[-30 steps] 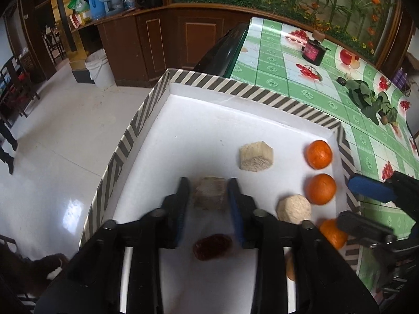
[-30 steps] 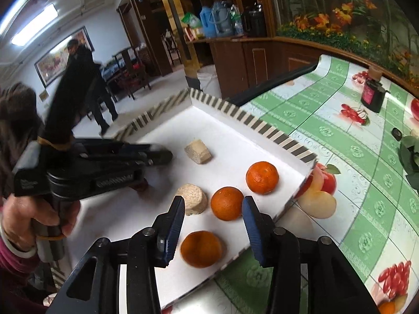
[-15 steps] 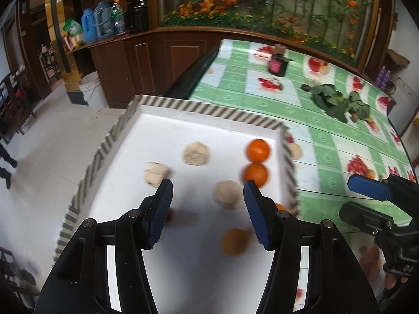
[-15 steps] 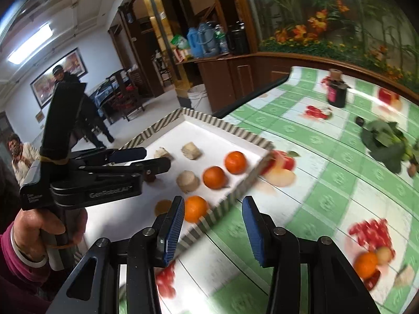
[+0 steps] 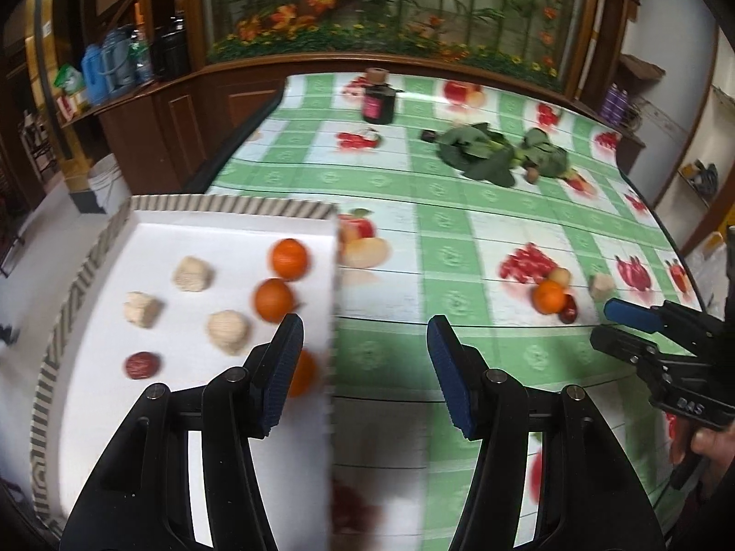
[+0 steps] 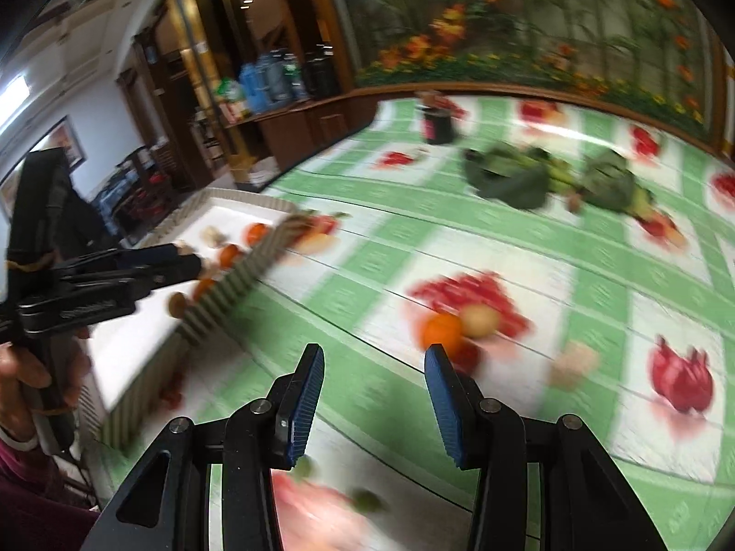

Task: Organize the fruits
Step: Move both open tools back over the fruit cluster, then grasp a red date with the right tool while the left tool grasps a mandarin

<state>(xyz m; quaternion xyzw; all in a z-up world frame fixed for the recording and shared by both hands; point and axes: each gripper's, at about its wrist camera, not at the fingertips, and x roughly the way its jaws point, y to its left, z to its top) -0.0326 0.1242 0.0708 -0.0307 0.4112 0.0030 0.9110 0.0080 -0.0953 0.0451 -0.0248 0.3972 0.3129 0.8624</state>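
Fruits are in two places: three round oranges (image 5: pixel 280 280) lie in the white tray with a striped rim (image 5: pixel 220 204), next to three pale lumpy blocks (image 5: pixel 193 274) and one dark red date (image 5: pixel 142 365), and one more round orange (image 5: pixel 549 296) sits out on the table with the green checked cloth (image 5: pixel 413 193), touching a small red fruit (image 5: pixel 569 314), with a pale block (image 5: pixel 602 285) near it. The left claw (image 5: pixel 363 367) is wide open and holds nothing; it hangs over the tray's right edge. The right claw (image 6: pixel 372 395) is wide open and empty too, and it points at the loose orange (image 6: pixel 441 333) on the table. My guess is that this orange is the next thing to get. The right wrist picture is very blurry, so the claw seems to be moving fast. That could go wrong: a fast claw may bump the round orange and make it roll away, or push the little fruit beside it. The cloth also has fruit pictures printed on it, so the claw could aim at a picture by mistake.
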